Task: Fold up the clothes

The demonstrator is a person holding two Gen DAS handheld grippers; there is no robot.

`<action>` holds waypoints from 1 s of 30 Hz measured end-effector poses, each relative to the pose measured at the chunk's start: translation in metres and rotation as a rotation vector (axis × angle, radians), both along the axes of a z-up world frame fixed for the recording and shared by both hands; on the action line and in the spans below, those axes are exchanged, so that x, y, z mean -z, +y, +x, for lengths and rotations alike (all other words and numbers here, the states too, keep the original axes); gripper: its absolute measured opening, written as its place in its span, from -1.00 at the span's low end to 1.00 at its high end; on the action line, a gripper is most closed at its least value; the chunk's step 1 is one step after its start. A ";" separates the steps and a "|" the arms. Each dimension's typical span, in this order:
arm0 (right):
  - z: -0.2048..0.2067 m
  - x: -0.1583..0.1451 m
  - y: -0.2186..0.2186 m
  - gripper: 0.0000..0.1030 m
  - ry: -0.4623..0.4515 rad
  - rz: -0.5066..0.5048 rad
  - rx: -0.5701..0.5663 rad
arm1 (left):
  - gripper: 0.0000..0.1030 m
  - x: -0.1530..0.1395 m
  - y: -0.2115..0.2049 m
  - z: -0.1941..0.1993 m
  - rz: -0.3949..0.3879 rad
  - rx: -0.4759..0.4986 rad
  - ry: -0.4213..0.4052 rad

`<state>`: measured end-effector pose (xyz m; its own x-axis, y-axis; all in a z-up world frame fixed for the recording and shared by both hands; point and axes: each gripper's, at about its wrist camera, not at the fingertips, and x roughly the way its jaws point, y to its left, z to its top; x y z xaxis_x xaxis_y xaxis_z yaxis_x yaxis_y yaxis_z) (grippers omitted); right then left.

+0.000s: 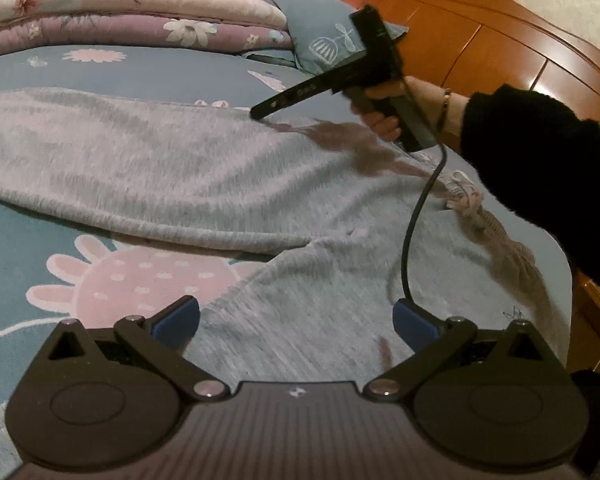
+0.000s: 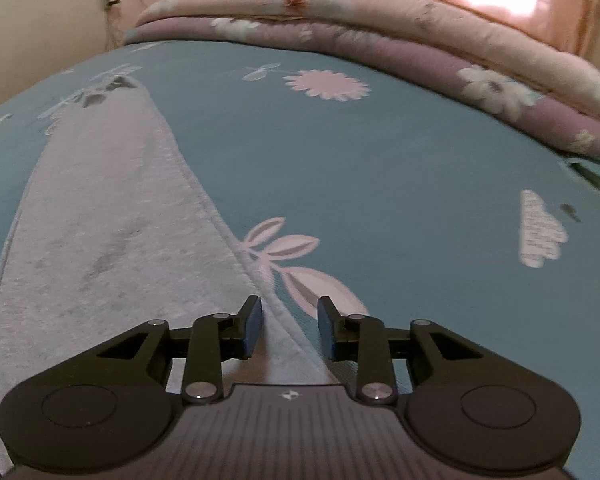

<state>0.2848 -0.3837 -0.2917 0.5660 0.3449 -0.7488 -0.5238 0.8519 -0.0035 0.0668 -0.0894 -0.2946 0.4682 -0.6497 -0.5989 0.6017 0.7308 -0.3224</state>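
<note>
Across the teal bedsheet (image 1: pixel 16 216), printed with pink flowers and a dotted pink fruit shape, the grey trousers (image 1: pixel 172 172) lay spread flat, soft heathered knit with a ribbed waistband (image 1: pixel 512 248) and a pale drawstring (image 1: pixel 462 196) knotted at it. My left gripper (image 1: pixel 296 322) hung over the nearer leg with its blue pads (image 1: pixel 182 316) far apart and nothing between them. From that camera I could see my right hand (image 1: pixel 380 112) in a black fuzzy sleeve (image 1: pixel 540 168), gripping the black handle of my right gripper (image 1: pixel 256 114), whose tip sat at the far edge of the cloth; a dark cable (image 1: pixel 416 216) trailed down from it. My right wrist view alone showed that gripper's jaws (image 2: pixel 288 330) narrowly parted, straddling the stitched hem of the trouser leg (image 2: pixel 100 240) without pressing it. Folded floral quilts (image 2: pixel 340 16) were stacked beyond, and a glossy wooden headboard (image 1: pixel 500 28) showed only in the left view. I could read no writing anywhere.
</note>
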 end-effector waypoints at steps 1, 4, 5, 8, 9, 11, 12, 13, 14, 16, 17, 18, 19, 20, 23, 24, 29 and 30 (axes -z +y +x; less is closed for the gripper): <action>0.003 0.005 0.002 -0.32 0.010 -0.012 -0.008 | 0.98 0.000 -0.002 0.000 0.007 0.001 -0.006; 0.001 0.009 0.005 -0.36 0.002 -0.007 -0.005 | 0.98 0.000 -0.006 -0.002 0.031 0.002 -0.025; -0.001 0.009 0.006 -0.60 0.008 -0.004 0.005 | 0.98 0.001 -0.007 -0.003 0.035 0.003 -0.032; -0.013 0.007 0.018 -0.85 -0.008 -0.052 -0.022 | 0.98 0.001 -0.007 -0.004 0.043 0.005 -0.045; -0.018 0.005 0.023 -0.87 -0.027 -0.081 -0.024 | 0.98 0.001 -0.007 -0.005 0.045 0.006 -0.048; -0.029 0.002 0.034 -0.89 -0.077 -0.152 -0.022 | 0.98 0.001 -0.007 -0.005 0.049 0.007 -0.053; -0.035 -0.001 0.040 -0.89 -0.113 -0.185 -0.012 | 0.98 0.002 -0.007 -0.005 0.050 0.007 -0.054; -0.040 -0.005 0.046 -0.89 -0.154 -0.214 0.002 | 0.98 0.002 -0.007 -0.005 0.052 0.007 -0.056; -0.047 -0.009 0.052 -0.89 -0.201 -0.251 0.013 | 0.98 0.002 -0.007 -0.005 0.052 0.007 -0.057; -0.059 -0.017 0.066 -0.89 -0.303 -0.326 0.031 | 0.98 0.002 -0.007 -0.005 0.052 0.008 -0.059; -0.063 -0.019 0.073 -0.90 -0.347 -0.369 0.033 | 0.98 0.002 -0.008 -0.005 0.052 0.008 -0.060; -0.067 -0.020 0.080 -0.90 -0.390 -0.413 0.034 | 0.98 0.002 -0.008 -0.005 0.051 0.008 -0.060; -0.070 -0.019 0.085 -0.90 -0.432 -0.463 0.031 | 0.98 0.003 -0.008 -0.005 0.051 0.008 -0.060; -0.070 -0.017 0.090 -0.90 -0.457 -0.505 0.031 | 0.98 0.003 -0.008 -0.005 0.051 0.008 -0.061; -0.055 -0.009 0.093 -0.90 -0.457 -0.554 0.064 | 0.98 0.003 -0.008 -0.005 0.051 0.008 -0.062; -0.050 -0.003 0.093 -0.90 -0.441 -0.559 0.068 | 0.98 0.004 -0.008 -0.005 0.052 0.008 -0.063; -0.032 0.024 0.087 -0.85 -0.320 -0.539 0.077 | 0.98 0.004 -0.009 -0.006 0.054 0.010 -0.067; -0.031 0.025 0.086 -0.83 -0.300 -0.524 0.082 | 0.98 0.004 -0.008 -0.006 0.052 0.010 -0.066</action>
